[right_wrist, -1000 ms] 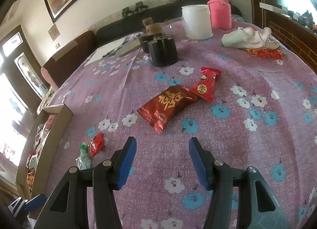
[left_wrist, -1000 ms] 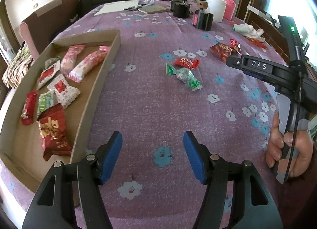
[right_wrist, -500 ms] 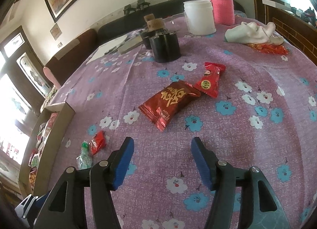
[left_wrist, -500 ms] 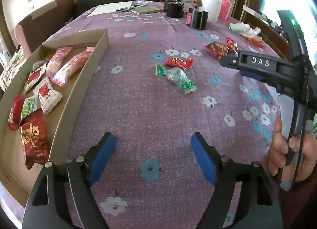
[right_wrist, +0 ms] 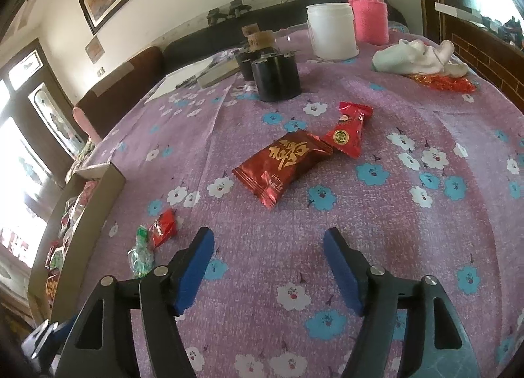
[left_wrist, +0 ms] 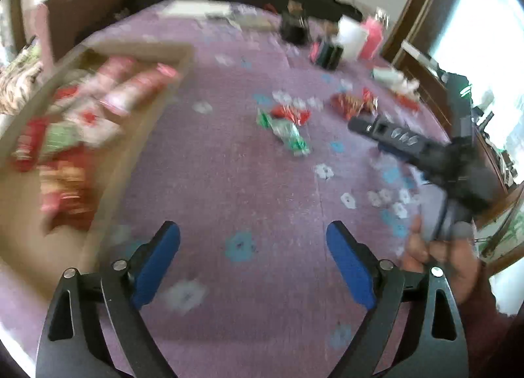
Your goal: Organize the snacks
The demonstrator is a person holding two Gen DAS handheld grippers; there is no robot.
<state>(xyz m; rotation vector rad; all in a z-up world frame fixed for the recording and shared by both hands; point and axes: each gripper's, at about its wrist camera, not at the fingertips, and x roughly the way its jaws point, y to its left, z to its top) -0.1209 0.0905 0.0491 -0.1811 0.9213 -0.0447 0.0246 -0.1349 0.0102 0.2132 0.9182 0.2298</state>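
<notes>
A cardboard tray (left_wrist: 140, 135) at the left holds several red, pink and green snack packs; it also shows at the left edge of the right wrist view (right_wrist: 85, 214). Loose on the purple flowered cloth lie a big dark red pack (right_wrist: 281, 165), a smaller red pack (right_wrist: 348, 132), a small red candy (right_wrist: 163, 227) and a green candy (right_wrist: 140, 255). The small candies also show in the left wrist view (left_wrist: 288, 126). My left gripper (left_wrist: 253, 250) is open and empty above the cloth beside the tray. My right gripper (right_wrist: 268, 257) is open and empty, short of the big red pack.
Black canisters (right_wrist: 276, 77), a white jar (right_wrist: 332, 32), a pink-sleeved flask (right_wrist: 368, 14), a white cloth (right_wrist: 416, 57) and a red wrapper (right_wrist: 442, 81) stand at the far side. Papers (right_wrist: 183, 78) lie at the back left. A wooden rail (right_wrist: 484, 37) runs along the right.
My left gripper has opened wider and is moving fast, so its view is blurred. My right gripper has moved a little closer to the big red pack.
</notes>
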